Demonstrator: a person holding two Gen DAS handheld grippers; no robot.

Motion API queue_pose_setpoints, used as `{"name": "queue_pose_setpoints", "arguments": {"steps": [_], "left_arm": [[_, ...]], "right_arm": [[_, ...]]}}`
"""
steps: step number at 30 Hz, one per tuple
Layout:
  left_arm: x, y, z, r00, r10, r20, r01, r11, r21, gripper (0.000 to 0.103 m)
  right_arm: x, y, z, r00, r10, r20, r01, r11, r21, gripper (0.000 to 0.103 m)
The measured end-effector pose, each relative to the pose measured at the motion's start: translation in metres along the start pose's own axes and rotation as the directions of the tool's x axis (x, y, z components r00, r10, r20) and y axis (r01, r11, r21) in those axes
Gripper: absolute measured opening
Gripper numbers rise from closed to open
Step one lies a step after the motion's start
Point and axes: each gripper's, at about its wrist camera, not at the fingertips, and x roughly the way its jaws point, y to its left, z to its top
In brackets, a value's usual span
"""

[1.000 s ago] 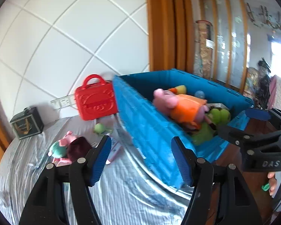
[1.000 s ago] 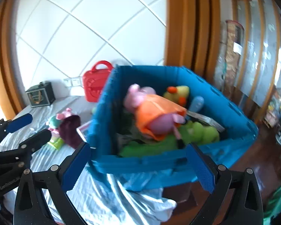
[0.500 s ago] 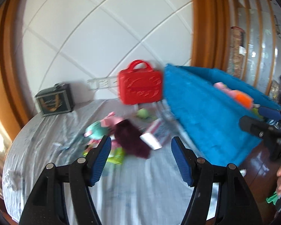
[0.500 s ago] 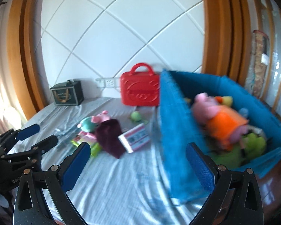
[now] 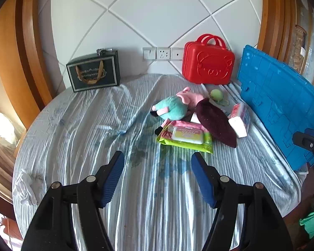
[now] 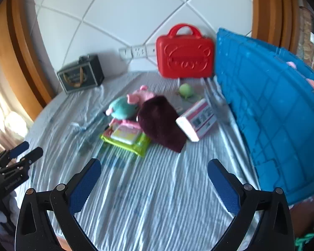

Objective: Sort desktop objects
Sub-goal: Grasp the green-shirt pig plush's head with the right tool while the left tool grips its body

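Note:
A heap of objects lies on the striped cloth: a green and pink wipes pack (image 5: 185, 136) (image 6: 126, 137), a dark maroon pouch (image 5: 215, 121) (image 6: 161, 121), a teal and pink plush toy (image 5: 173, 106) (image 6: 125, 106), a white and pink tissue pack (image 5: 239, 119) (image 6: 197, 119) and a small green ball toy (image 5: 216, 94) (image 6: 185, 89). My left gripper (image 5: 157, 171) is open and empty, short of the wipes pack. My right gripper (image 6: 155, 179) is open and empty, in front of the heap. The blue bin (image 5: 282, 108) (image 6: 272, 115) stands at the right.
A red toy suitcase (image 5: 208, 60) (image 6: 185, 52) and a dark gift box (image 5: 93, 73) (image 6: 80, 76) stand against the back wall. A crumpled white tissue (image 5: 25, 188) lies at the table's left edge. The table edge drops off at the right below the bin.
Both views have swung left from the blue bin and its plush toys to the heap on the cloth. Both grippers stay open and empty.

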Motion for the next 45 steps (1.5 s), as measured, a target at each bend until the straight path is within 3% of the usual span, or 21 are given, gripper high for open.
{"name": "queue_pose_setpoints", "arguments": {"steps": [8, 16, 22, 29, 32, 38, 42, 45], "left_arm": [[0.038, 0.004, 0.009, 0.995, 0.041, -0.092, -0.046, 0.998, -0.043, 0.066], [0.098, -0.027, 0.048, 0.987, 0.086, -0.134, -0.102, 0.989, -0.111, 0.066], [0.153, -0.042, 0.076, 0.978, 0.064, -0.197, -0.092, 0.987, -0.135, 0.066], [0.232, -0.056, 0.111, 0.965, 0.043, -0.257, -0.075, 0.991, -0.113, 0.066], [0.267, -0.061, 0.117, 0.954, 0.019, -0.300, -0.051, 0.994, -0.098, 0.066], [0.324, -0.052, 0.116, 0.933, 0.006, -0.361, -0.046, 0.994, -0.102, 0.066], [0.340, -0.043, 0.117, 0.933, -0.029, -0.358, -0.015, 0.993, -0.119, 0.088], [0.349, -0.039, 0.117, 0.933, -0.049, -0.356, 0.006, 0.993, -0.120, 0.096]], "right_arm": [[0.049, 0.001, 0.023, 0.998, 0.038, -0.045, -0.041, 0.997, -0.059, 0.103], [0.125, -0.030, 0.070, 0.984, 0.118, -0.134, -0.138, 0.979, -0.148, 0.103], [0.173, -0.039, 0.110, 0.976, 0.152, -0.159, -0.180, 0.967, -0.178, 0.103], [0.234, -0.031, 0.154, 0.970, 0.125, -0.209, -0.167, 0.966, -0.197, 0.103], [0.269, -0.027, 0.165, 0.961, 0.090, -0.263, -0.146, 0.968, -0.204, 0.103], [0.327, -0.022, 0.178, 0.938, 0.099, -0.331, -0.166, 0.970, -0.180, 0.103], [0.360, -0.015, 0.181, 0.922, 0.124, -0.367, -0.199, 0.964, -0.175, 0.103], [0.379, -0.012, 0.183, 0.911, 0.158, -0.381, -0.233, 0.959, -0.159, 0.103]]}}
